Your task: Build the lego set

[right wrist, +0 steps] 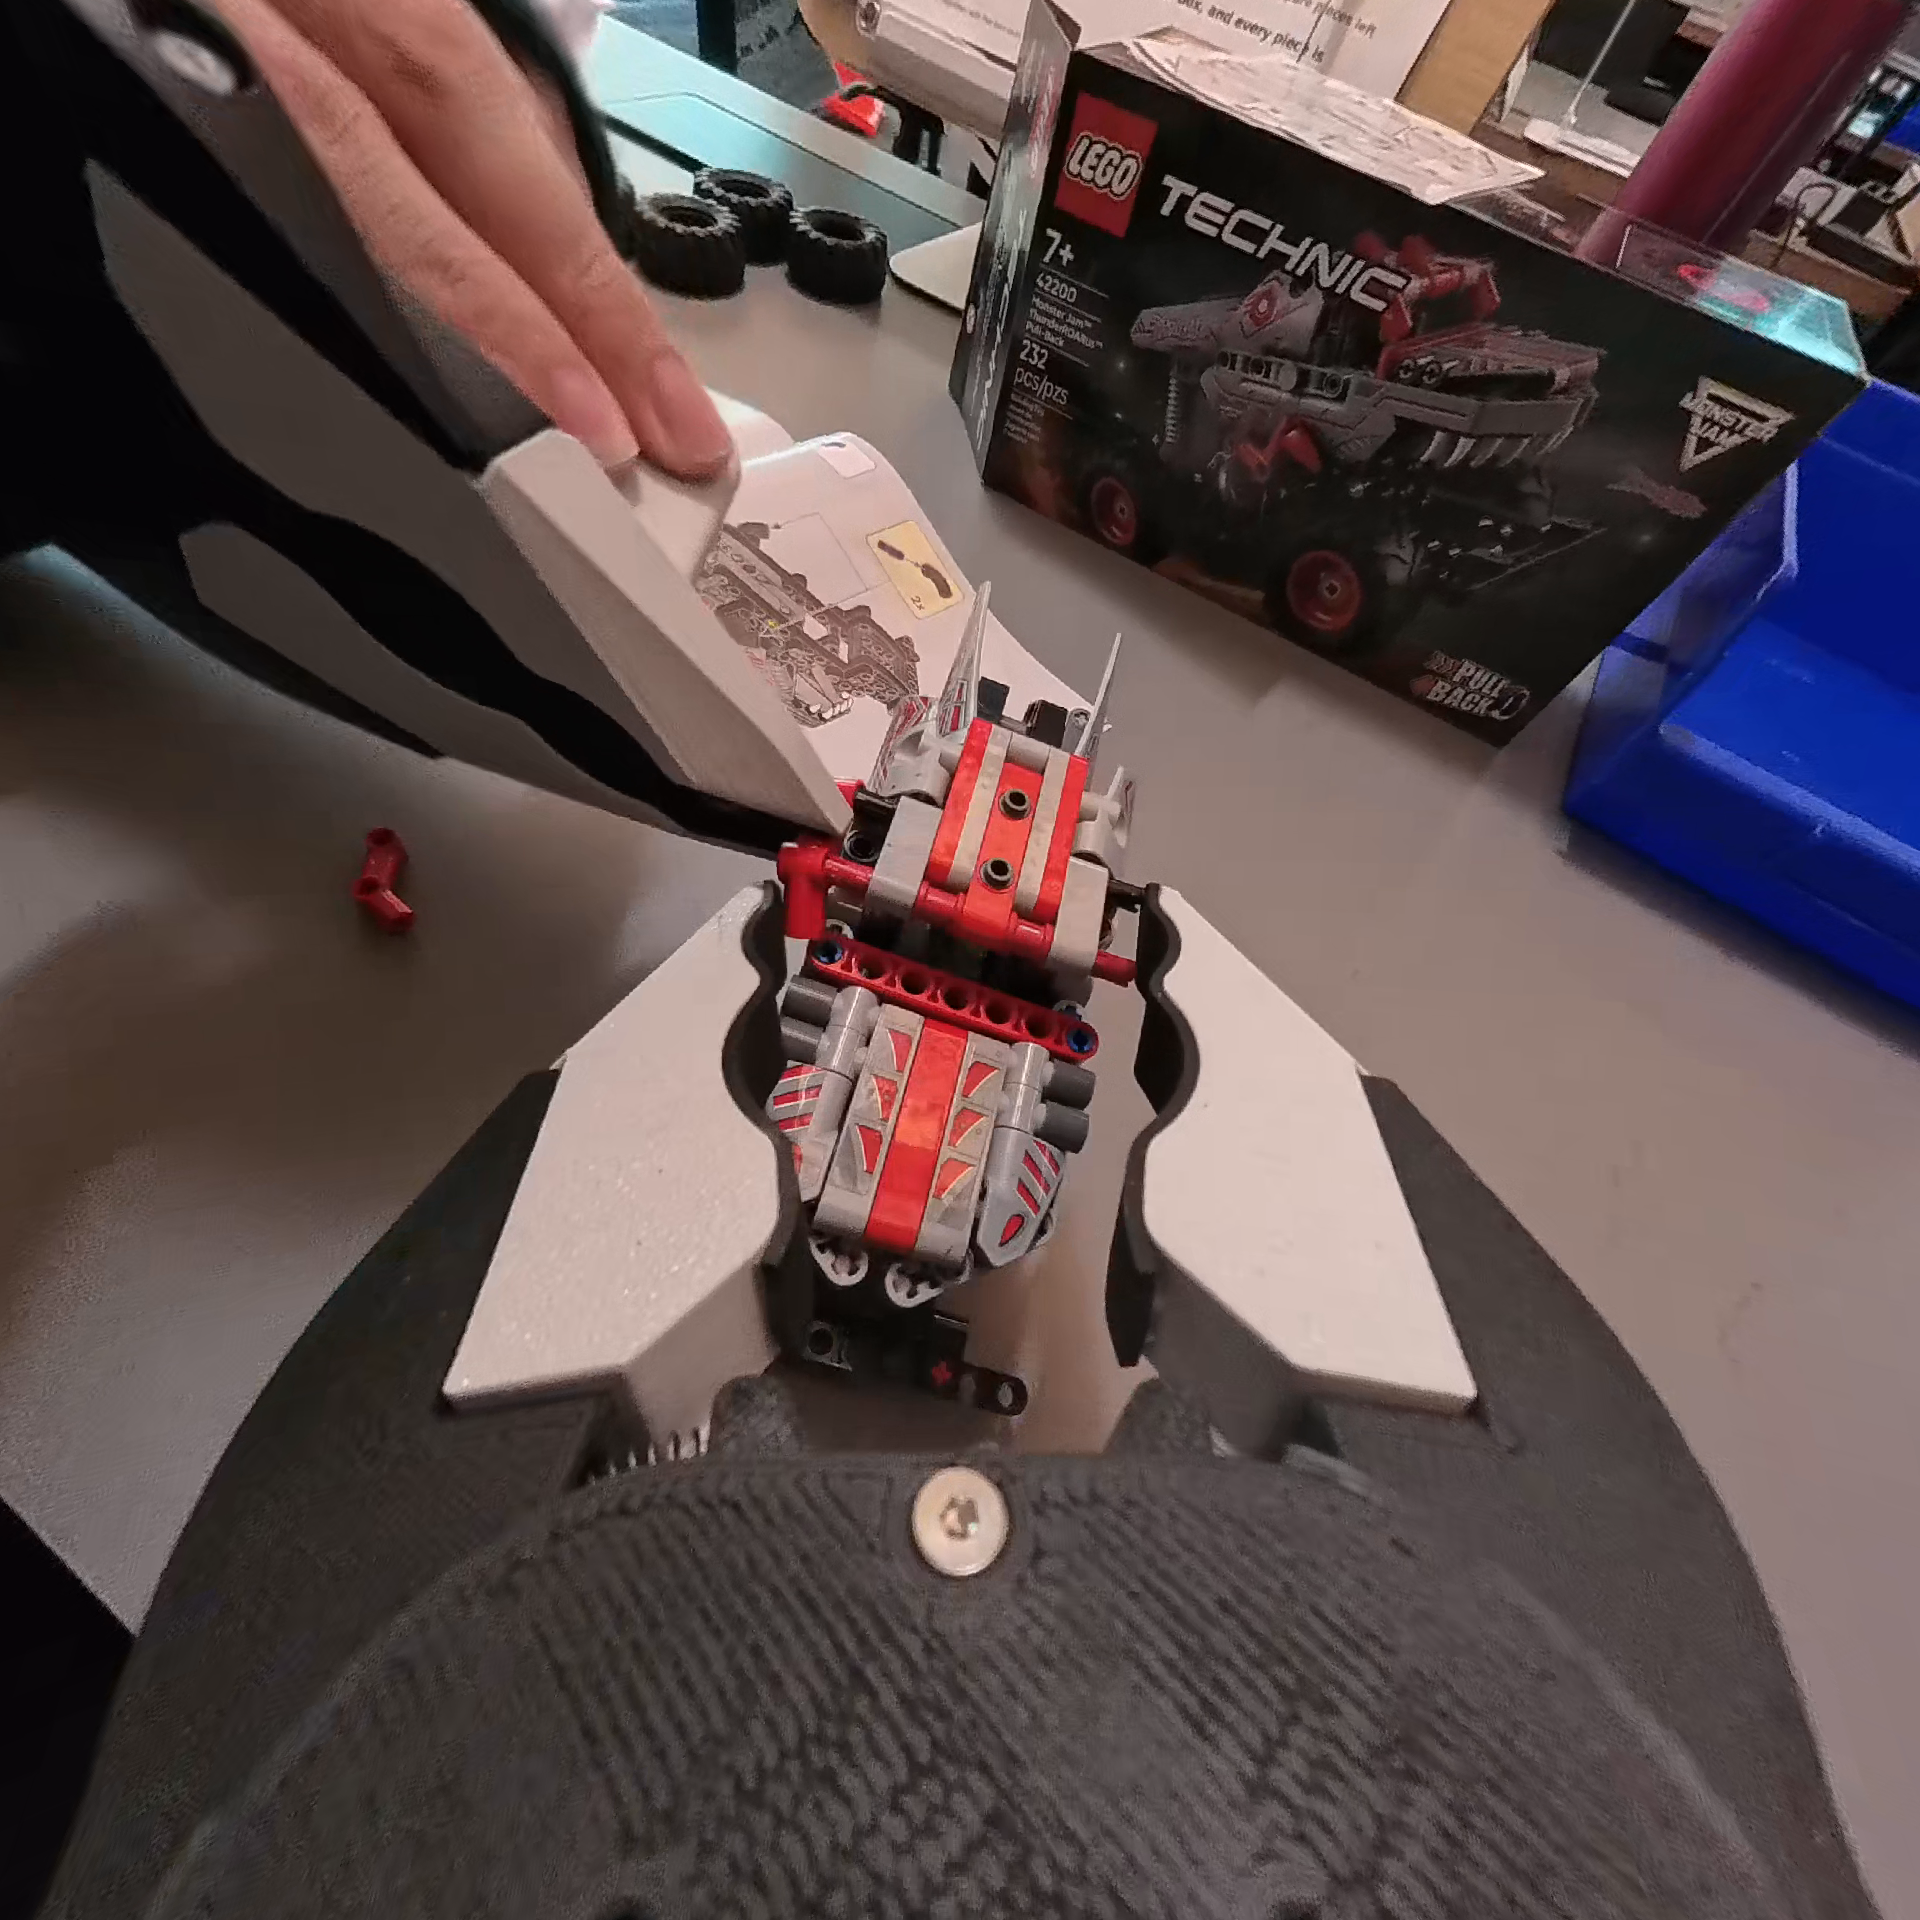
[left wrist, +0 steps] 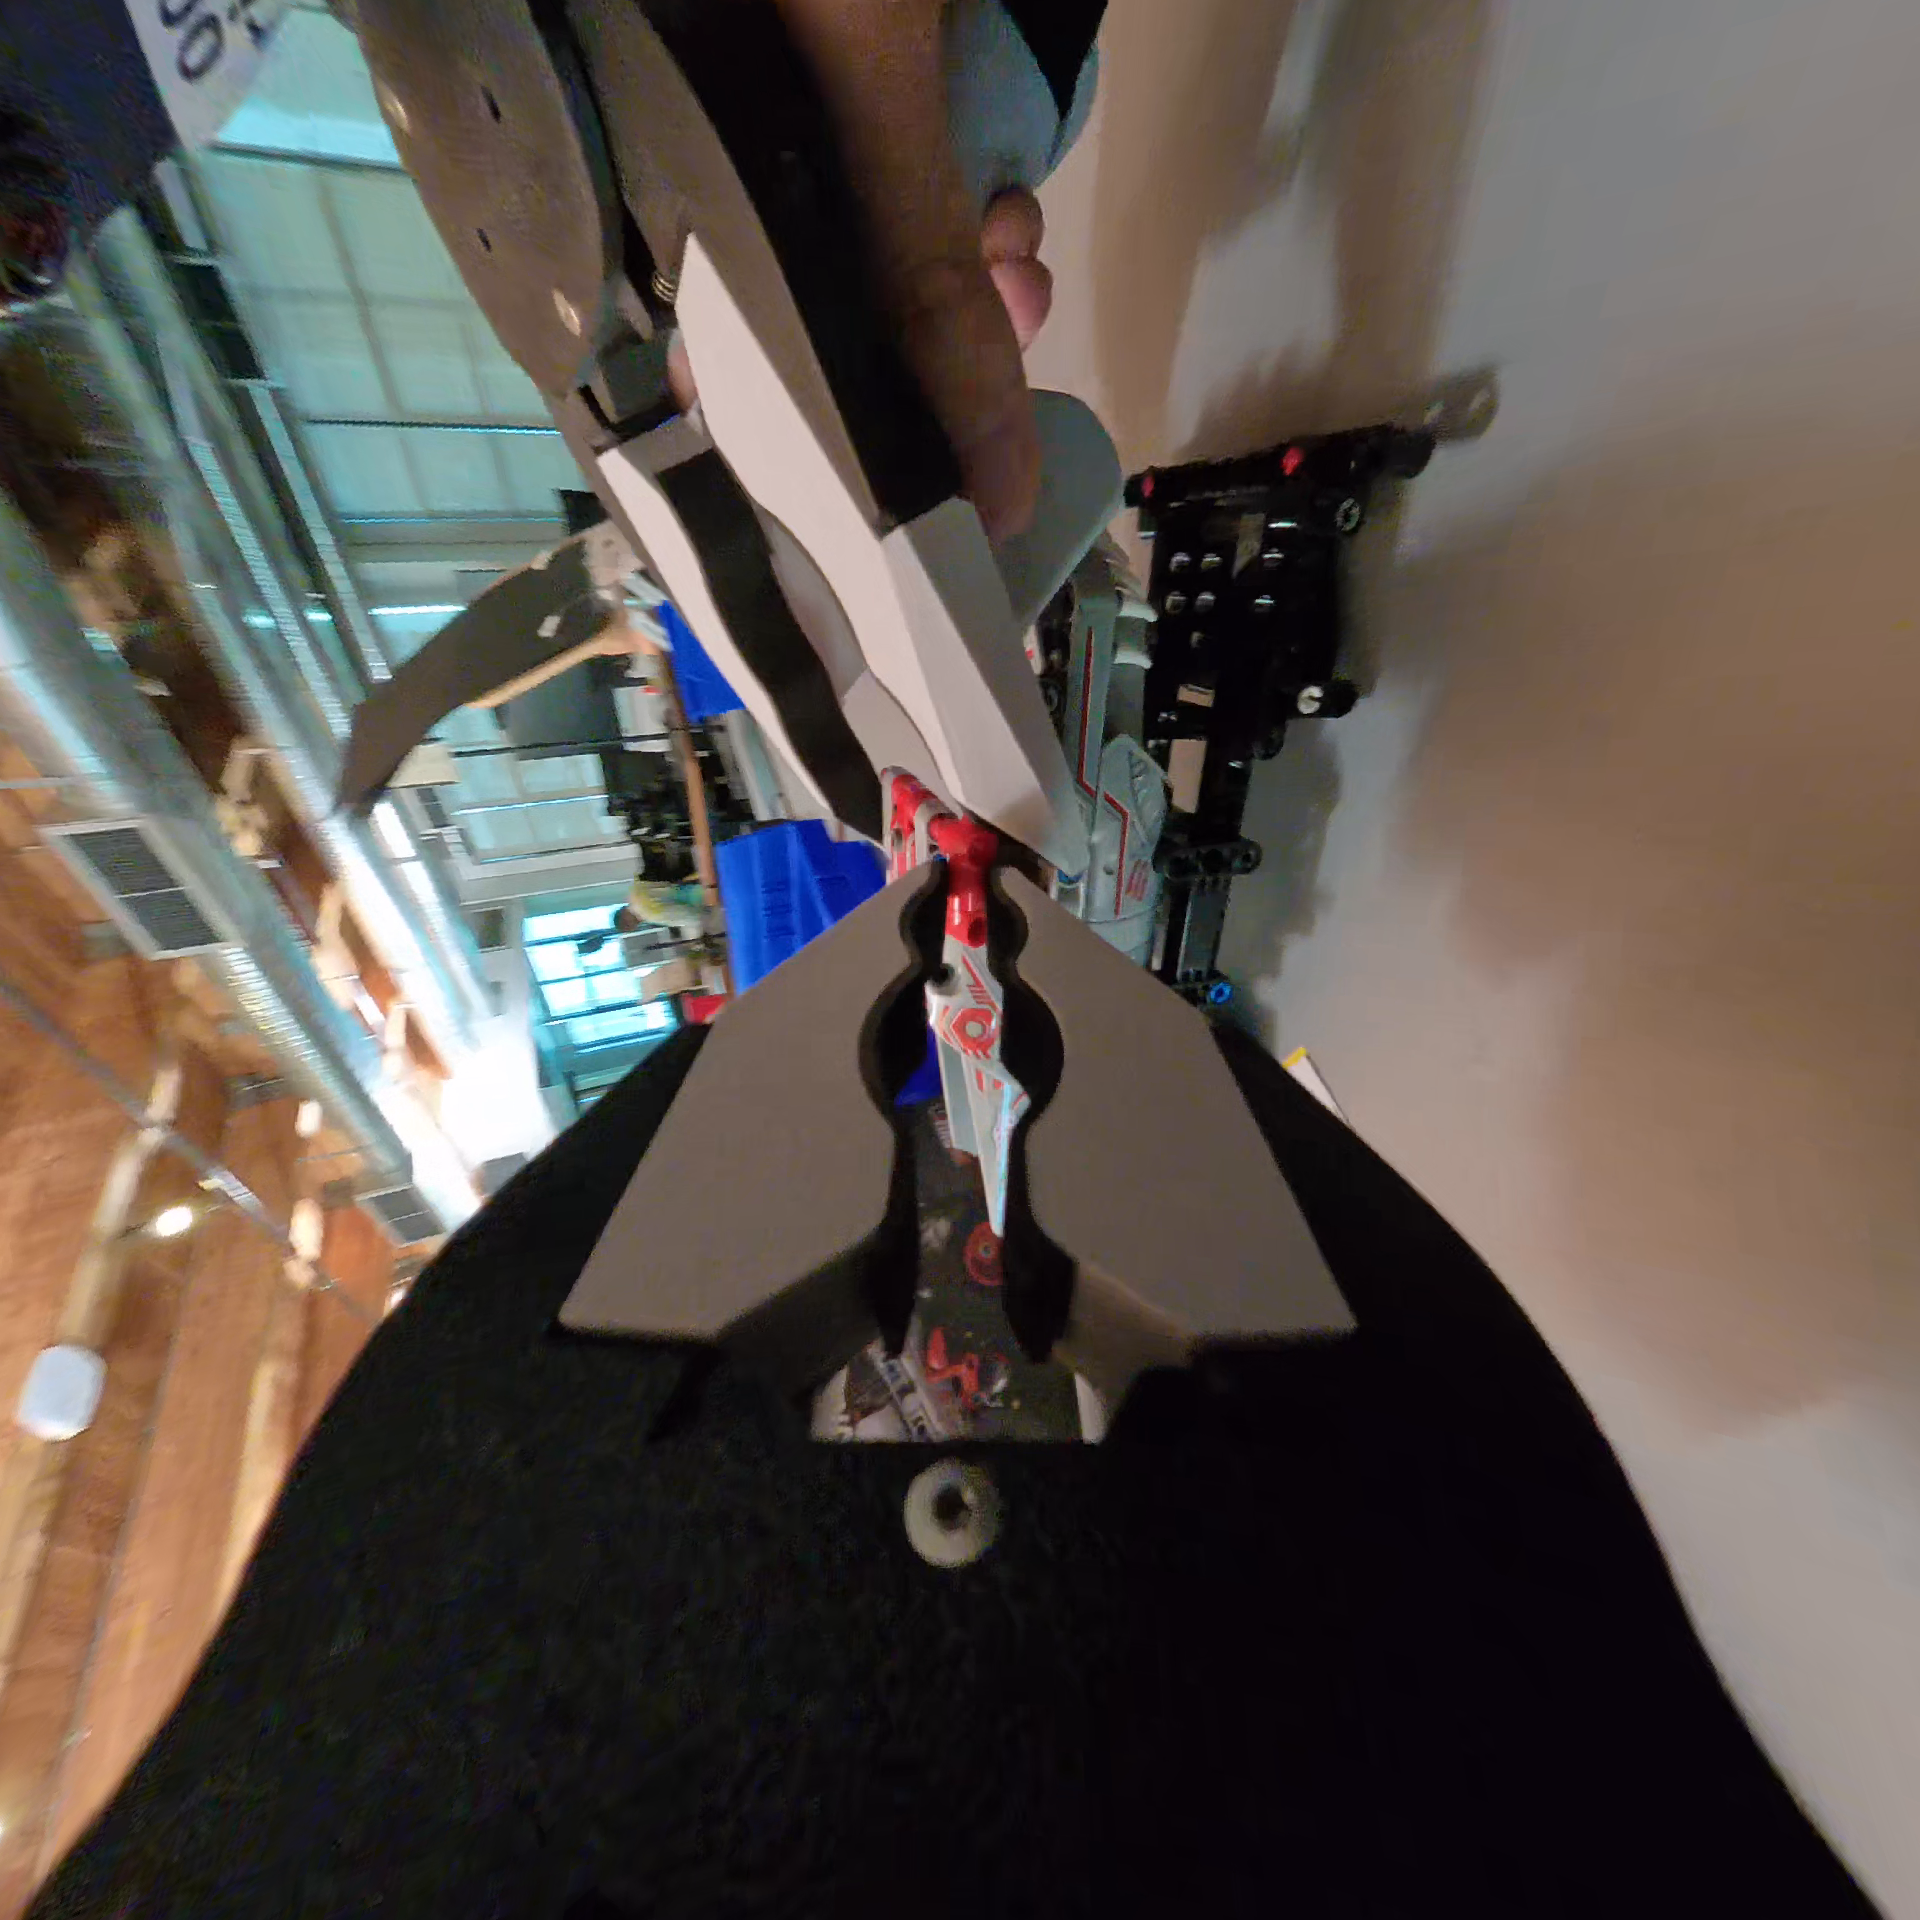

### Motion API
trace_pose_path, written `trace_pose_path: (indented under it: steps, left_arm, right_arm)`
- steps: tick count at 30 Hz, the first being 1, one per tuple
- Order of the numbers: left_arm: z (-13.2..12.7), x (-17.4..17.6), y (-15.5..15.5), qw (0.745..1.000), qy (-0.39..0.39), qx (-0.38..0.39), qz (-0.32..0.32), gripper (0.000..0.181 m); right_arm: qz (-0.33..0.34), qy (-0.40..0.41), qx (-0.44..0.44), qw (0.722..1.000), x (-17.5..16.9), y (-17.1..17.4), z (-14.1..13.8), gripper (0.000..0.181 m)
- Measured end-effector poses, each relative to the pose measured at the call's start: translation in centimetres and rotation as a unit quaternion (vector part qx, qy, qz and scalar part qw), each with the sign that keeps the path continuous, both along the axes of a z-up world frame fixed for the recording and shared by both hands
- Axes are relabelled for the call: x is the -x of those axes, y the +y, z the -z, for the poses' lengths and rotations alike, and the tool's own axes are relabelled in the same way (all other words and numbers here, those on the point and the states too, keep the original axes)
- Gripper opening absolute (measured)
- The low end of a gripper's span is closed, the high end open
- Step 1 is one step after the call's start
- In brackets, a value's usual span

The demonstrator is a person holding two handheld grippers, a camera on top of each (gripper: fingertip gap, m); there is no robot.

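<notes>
The red and grey Lego truck body point(right wrist: 956, 997) stands on its black chassis between my right gripper's point(right wrist: 956, 925) fingers, which are shut on its sides. My left gripper point(left wrist: 968, 883) is shut on a pointed grey panel with red markings point(left wrist: 971, 1039) that has a red connector point(left wrist: 964, 847) at its end. This connector meets the red parts on the truck's left side point(right wrist: 805, 873), where the left gripper point(right wrist: 821, 816) reaches in from the upper left. The left wrist view shows the black chassis point(left wrist: 1247, 623) and the right gripper point(left wrist: 1049, 821) on the model.
On the grey table point(right wrist: 1403, 935) lie a loose red connector point(right wrist: 382, 878), an open instruction booklet point(right wrist: 831, 540), several black tyres point(right wrist: 748, 239) and the set's box point(right wrist: 1403, 395). A blue bin point(right wrist: 1766, 748) stands at the right.
</notes>
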State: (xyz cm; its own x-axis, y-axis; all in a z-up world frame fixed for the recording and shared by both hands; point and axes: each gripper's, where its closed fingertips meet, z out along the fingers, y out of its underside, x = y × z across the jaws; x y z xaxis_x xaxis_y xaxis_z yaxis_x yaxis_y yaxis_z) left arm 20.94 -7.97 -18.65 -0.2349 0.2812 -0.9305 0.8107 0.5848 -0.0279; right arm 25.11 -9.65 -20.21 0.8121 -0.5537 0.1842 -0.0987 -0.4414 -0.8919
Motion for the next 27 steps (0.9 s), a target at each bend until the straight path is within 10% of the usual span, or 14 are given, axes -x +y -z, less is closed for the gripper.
trace_pose_path:
  steps: [4,27]
  left_arm:
    - [0.2,-0.9,-0.2,0.997,-0.04,0.062,-0.002,0.004]
    - [1.3,0.9,1.4,0.89,0.449,0.054,-0.063,0.004]
  right_arm:
    - [0.01,0.003,0.004,1.0,-0.2,-0.1,0.1,0.066]
    - [-0.092,-0.343,0.234,0.905,5.3,3.0,-0.8,0.007]
